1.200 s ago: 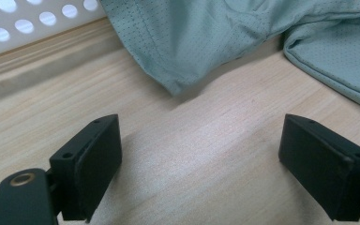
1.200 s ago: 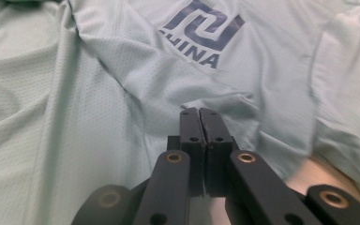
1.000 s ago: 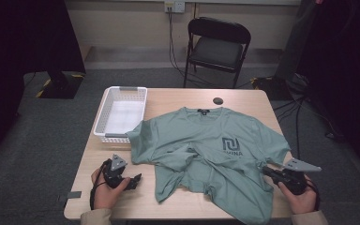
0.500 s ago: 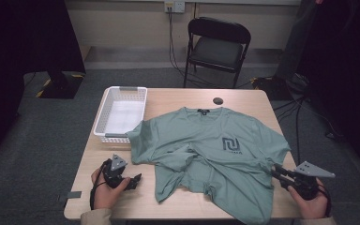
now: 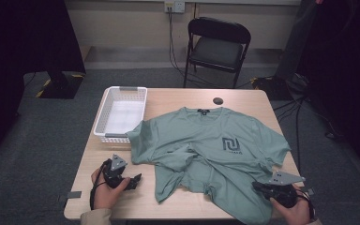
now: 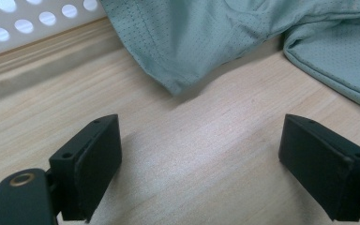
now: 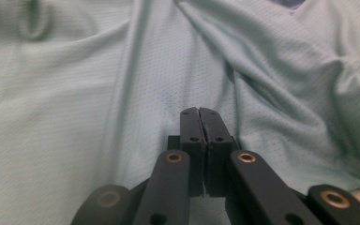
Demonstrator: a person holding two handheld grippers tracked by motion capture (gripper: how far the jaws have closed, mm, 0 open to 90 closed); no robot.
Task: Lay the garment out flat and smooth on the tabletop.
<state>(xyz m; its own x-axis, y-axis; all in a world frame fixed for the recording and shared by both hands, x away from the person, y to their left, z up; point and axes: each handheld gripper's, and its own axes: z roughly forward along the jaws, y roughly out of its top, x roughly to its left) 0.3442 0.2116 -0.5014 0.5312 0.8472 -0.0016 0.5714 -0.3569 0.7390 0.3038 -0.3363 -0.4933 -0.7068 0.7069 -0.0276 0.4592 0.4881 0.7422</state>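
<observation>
A sage-green T-shirt (image 5: pixel 206 140) lies face up and rumpled across the wooden table (image 5: pixel 168 98), its lower part folded over. My left gripper (image 5: pixel 133 180) rests open on bare wood left of the shirt. In the left gripper view (image 6: pixel 201 140) its jaws stand wide apart, with a sleeve of the T-shirt (image 6: pixel 206 37) just beyond them. My right gripper (image 5: pixel 255 186) is at the shirt's near right hem. Its jaws have just closed and are shut (image 7: pixel 199 112), pad against pad, over the fabric of the T-shirt (image 7: pixel 98 93). I see no cloth between them.
A white perforated basket (image 5: pixel 120 89) stands empty at the table's far left; its wall (image 6: pixel 28 23) shows ahead of the left gripper. A small black disc (image 5: pixel 218 100) lies near the far edge. Behind the table stands a black folding chair (image 5: pixel 218 47).
My right hand has shifted toward the near edge and lower over the shirt's hem. The left hand and gripper have stayed in place.
</observation>
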